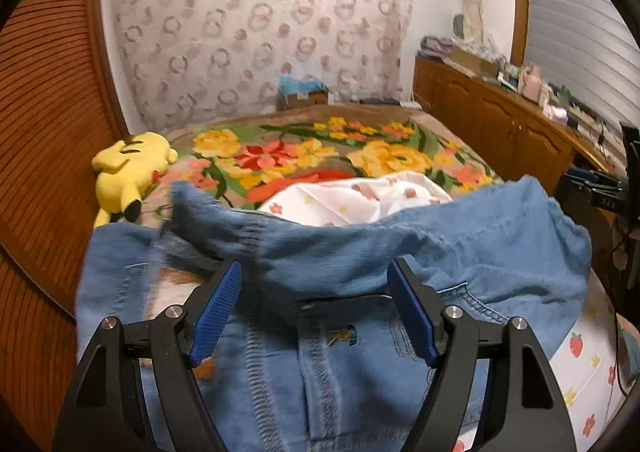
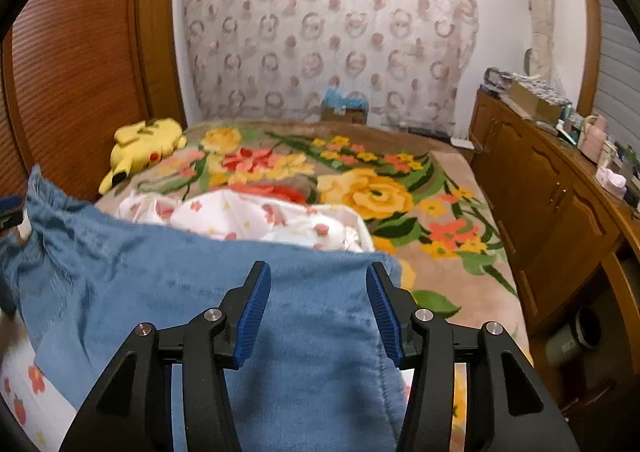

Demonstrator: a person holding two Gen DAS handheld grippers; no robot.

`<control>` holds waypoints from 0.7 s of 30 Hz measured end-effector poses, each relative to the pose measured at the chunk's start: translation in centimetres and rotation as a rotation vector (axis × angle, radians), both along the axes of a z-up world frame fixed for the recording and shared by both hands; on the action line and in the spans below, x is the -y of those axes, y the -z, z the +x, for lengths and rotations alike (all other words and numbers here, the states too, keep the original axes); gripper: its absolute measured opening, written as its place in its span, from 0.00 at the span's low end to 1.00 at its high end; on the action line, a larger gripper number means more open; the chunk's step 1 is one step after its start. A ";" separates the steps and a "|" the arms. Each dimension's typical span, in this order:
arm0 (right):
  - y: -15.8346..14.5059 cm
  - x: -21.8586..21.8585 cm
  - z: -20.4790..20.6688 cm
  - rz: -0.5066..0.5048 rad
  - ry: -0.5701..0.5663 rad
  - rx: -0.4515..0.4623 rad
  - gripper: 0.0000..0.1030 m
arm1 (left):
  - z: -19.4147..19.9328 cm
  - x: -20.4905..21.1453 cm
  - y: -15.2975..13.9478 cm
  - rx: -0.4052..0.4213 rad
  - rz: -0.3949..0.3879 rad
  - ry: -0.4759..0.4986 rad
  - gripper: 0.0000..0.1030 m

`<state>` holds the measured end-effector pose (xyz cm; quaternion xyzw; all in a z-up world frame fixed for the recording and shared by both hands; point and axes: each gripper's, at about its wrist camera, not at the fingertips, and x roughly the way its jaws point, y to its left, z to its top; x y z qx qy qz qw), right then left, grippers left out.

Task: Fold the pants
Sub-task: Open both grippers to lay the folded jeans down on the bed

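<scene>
Blue denim pants [image 1: 360,252] lie folded over on a white cloth printed with flowers and strawberries [image 1: 352,195] on the bed. In the left wrist view a doubled-over leg crosses above the seams and pocket. My left gripper [image 1: 315,264] is open just over that fold, its blue pads [image 1: 218,312] apart and not pressing the denim. In the right wrist view the pants [image 2: 160,272] fill the lower left, their right edge running under the gripper. My right gripper [image 2: 317,266] is open too, with denim below and between its pads [image 2: 254,316] but not pinched.
A floral blanket [image 1: 384,155] covers the bed beyond the pants. A yellow plush toy [image 1: 128,167] lies at the bed's far left. A slatted wooden door [image 1: 48,91] stands left; a wooden cabinet [image 2: 560,211] crowded with small items runs along the right.
</scene>
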<state>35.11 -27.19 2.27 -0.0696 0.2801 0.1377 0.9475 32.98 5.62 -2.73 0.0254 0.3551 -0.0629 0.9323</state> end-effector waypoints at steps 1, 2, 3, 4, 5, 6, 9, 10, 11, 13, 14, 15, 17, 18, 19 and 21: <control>0.3 0.1 0.3 -0.009 -0.006 -0.014 0.51 | 0.5 0.2 0.3 -0.013 0.001 0.002 0.74; 0.4 0.2 0.7 -0.015 -0.010 -0.030 0.51 | 1.1 0.3 0.7 -0.027 0.006 -0.002 0.74; 0.8 0.4 1.0 -0.019 -0.010 -0.042 0.51 | 1.7 0.4 1.1 -0.041 0.016 -0.009 0.74; 0.6 0.6 1.3 -0.024 -0.007 -0.048 0.51 | 2.1 0.6 1.3 -0.050 0.023 -0.015 0.74; 0.5 0.9 1.5 -0.028 -0.006 -0.052 0.51 | 2.5 0.6 1.7 -0.061 0.031 -0.023 0.74; 0.6 1.2 1.6 -0.031 -0.005 -0.054 0.52 | 2.9 0.5 2.0 -0.066 0.033 -0.028 0.74; 0.4 2.1 1.9 -0.028 0.002 -0.054 0.52 | 4.4 0.1 3.1 -0.097 0.042 -0.062 0.74; 0.3 2.0 2.0 -0.028 0.005 -0.056 0.52 | 4.7 -0.1 3.4 -0.106 0.035 -0.073 0.74; 0.2 1.8 2.2 -0.029 0.008 -0.057 0.52 | 4.8 -0.3 3.6 -0.109 0.028 -0.078 0.74; 0.4 2.0 2.4 -0.030 0.014 -0.062 0.52 | 4.6 -0.4 3.6 -0.107 0.016 -0.081 0.74; 0.5 1.6 2.2 -0.032 0.017 -0.063 0.53 | 4.4 -0.2 3.6 -0.103 0.015 -0.082 0.74; 0.6 1.8 2.3 -0.032 0.021 -0.066 0.53 | 4.1 -0.1 3.3 -0.094 0.011 -0.079 0.74; 0.8 1.0 2.3 -0.033 0.028 -0.072 0.53 | 3.4 0.2 2.7 -0.068 -0.003 -0.066 0.74; 0.8 0.9 2.4 -0.033 0.029 -0.075 0.53 | 3.2 0.3 2.4 -0.058 -0.007 -0.064 0.74; 0.9 0.9 2.5 -0.032 0.030 -0.077 0.53 | 2.9 0.5 2.1 -0.046 -0.018 -0.052 0.74; 0.9 0.6 2.7 -0.029 0.027 -0.078 0.53 | 2.2 0.9 1.5 -0.026 -0.054 -0.025 0.74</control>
